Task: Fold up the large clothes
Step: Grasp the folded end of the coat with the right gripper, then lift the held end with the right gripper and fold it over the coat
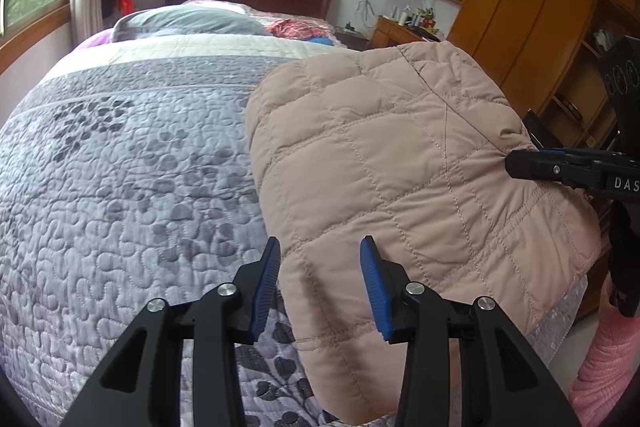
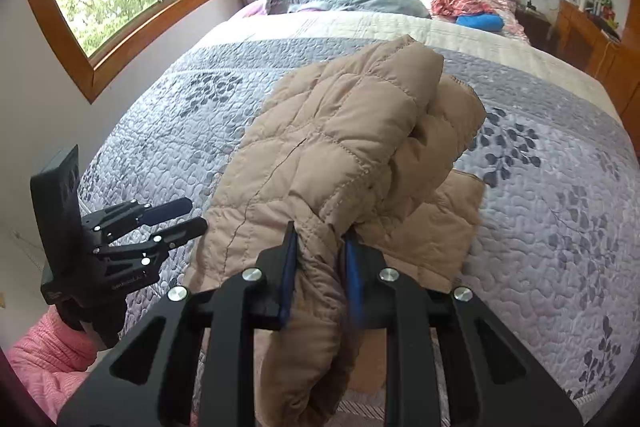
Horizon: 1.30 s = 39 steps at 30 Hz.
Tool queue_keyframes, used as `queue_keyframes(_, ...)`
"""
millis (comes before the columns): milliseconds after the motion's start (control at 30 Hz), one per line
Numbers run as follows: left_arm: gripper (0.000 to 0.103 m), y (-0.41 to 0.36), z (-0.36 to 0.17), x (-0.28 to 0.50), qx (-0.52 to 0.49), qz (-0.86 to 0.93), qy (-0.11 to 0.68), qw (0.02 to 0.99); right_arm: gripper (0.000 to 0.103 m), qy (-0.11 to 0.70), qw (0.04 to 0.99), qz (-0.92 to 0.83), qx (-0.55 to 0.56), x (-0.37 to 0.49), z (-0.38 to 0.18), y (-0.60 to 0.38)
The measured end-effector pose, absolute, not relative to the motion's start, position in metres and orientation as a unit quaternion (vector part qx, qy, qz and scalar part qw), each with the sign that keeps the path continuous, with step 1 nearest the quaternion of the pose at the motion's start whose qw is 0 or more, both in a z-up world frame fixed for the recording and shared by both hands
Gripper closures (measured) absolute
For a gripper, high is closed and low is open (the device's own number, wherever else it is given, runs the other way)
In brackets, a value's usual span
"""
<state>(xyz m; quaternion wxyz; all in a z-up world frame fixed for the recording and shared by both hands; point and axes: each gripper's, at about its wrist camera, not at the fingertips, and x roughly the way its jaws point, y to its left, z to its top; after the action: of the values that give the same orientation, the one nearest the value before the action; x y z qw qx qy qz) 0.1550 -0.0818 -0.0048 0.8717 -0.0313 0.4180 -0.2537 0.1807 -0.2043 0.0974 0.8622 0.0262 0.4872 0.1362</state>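
Jacket (image 2: pixel 340 147): tan quilted, bunched near the bed's (image 2: pixel 560 187) front edge.
Right gripper (image 2: pixel 320 267): jaws clamped on its hem.
Left gripper (image 1: pixel 318 283): jaws partly open, holding nothing.

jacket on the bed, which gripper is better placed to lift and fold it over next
Right. The right gripper is clamped on the tan quilted jacket, bunching its edge. The left gripper hangs open over the jacket, gripping nothing.

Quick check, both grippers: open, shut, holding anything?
Left gripper: open, its pads either side of the beige quilted jacket edge, not pressing it.
Right gripper: shut on a bunched fold of the jacket.
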Motion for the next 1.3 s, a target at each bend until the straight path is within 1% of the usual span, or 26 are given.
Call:
queue_keyframes(200,0.061,-0.102,-0.009,0.154,-0.013,-0.269,0.424,0.865,0.082,0.491,0.860,0.123,0.060,0.169,0.086,-0.237)
queue_keyframes(533,0.060,-0.124,-0.027,0.152,0.012,-0.271,0.442,0.855,0.080,0.513,0.844,0.108,0.109,0.156,0.034,-0.269)
queue_keyframes(600,0.059,-0.127,-0.028,0.151,0.019,-0.269,0.441,0.856,0.079,0.516,0.842,0.105,0.117,0.153,0.021,-0.273)
queue_keyframes(733,0.054,-0.134,-0.038,0.151,0.034,-0.268,0.442,0.855,0.073,0.524,0.836,0.100,0.130,0.152,-0.016,-0.279)
queue_keyframes(767,0.051,-0.135,-0.040,0.152,0.037,-0.267,0.443,0.855,0.073,0.525,0.833,0.104,0.143,0.152,-0.028,-0.283)
queue_keyframes(867,0.049,-0.138,-0.047,0.154,0.043,-0.261,0.444,0.856,0.072,0.519,0.827,0.116,0.183,0.151,-0.039,-0.294)
queue_keyframes(967,0.049,-0.137,-0.046,0.155,0.041,-0.259,0.446,0.856,0.069,0.518,0.826,0.115,0.189,0.151,-0.038,-0.295)
queue_keyframes(1133,0.049,-0.129,-0.041,0.156,0.027,-0.261,0.450,0.854,0.056,0.509,0.841,0.093,0.160,0.145,-0.019,-0.291)
queue_keyframes(1300,0.050,-0.115,-0.023,0.145,0.019,-0.263,0.436,0.860,0.056,0.482,0.867,0.067,0.108,0.120,0.016,-0.282)
